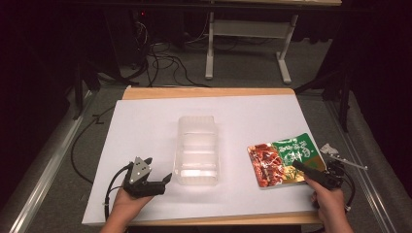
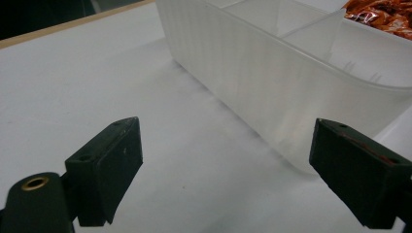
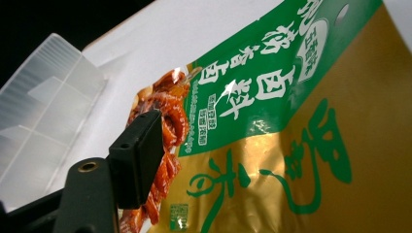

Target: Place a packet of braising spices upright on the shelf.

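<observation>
grey floor (image 1: 252, 68), tangled cables (image 1: 160, 56) — white desk frame (image 1: 248, 34) behind

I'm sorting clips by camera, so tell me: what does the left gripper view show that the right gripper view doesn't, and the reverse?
Left gripper view alone: both black jaws of the left tool, wide apart over bare white table cover, nothing between them. Right gripper view alone: the green and gold print with white characters on the snack packet, and one jaw of the right tool over it. Shared: the clear divided plastic container, the packet's red pictured end, and the white cover.

Green-gold foil food packet (image 1: 285, 158) flat on table's right side, near clear bin (image 1: 197, 150)
</observation>
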Demonstrator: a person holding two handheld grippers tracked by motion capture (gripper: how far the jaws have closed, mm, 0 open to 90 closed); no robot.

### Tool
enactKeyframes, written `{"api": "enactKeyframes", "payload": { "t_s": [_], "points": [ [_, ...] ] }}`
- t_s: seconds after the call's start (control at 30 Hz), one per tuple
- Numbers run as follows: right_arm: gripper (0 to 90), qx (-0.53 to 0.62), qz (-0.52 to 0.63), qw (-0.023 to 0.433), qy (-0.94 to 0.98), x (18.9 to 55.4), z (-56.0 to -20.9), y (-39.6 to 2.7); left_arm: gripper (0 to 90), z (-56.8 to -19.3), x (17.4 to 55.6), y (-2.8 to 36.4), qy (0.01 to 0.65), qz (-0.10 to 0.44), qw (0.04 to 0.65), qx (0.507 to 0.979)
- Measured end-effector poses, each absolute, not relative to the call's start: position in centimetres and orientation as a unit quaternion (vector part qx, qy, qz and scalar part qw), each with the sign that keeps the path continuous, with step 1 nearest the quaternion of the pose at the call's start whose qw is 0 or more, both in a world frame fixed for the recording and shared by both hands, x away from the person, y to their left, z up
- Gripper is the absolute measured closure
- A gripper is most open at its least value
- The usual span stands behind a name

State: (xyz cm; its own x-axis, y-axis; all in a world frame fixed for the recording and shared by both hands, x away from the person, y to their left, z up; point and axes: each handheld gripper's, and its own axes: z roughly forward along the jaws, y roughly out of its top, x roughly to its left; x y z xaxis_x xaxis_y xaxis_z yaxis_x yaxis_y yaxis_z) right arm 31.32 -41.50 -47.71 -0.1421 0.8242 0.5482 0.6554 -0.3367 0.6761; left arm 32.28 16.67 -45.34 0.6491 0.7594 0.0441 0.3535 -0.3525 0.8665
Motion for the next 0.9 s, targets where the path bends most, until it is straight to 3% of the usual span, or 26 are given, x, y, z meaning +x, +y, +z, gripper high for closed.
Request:
{"api": "enactKeyframes", "payload": {
  "t_s": [0.17, 0.43, 0.8, 0.9],
  "points": [
    [45.7, 0.652, 0.528, 0.076, 0.539, 31.2, -47.7, -42.0, 12.4, -45.3, 32.0, 16.8, 0.351, 0.231, 0.444, 0.791],
    [57.5, 0.658, 0.531, 0.085, 0.527, 31.0, -47.2, -41.8, 12.4, -45.3, 31.9, 16.9, 0.351, 0.233, 0.440, 0.793],
    [75.7, 0.643, 0.524, 0.127, 0.544, 30.7, -46.7, -41.1, 12.6, -45.4, 31.9, 16.9, 0.349, 0.233, 0.438, 0.795],
    [84.9, 0.645, 0.520, 0.135, 0.543, 30.7, -46.7, -41.1, 12.6, -45.4, 31.9, 16.8, 0.349, 0.234, 0.438, 0.795]
  ]
}}
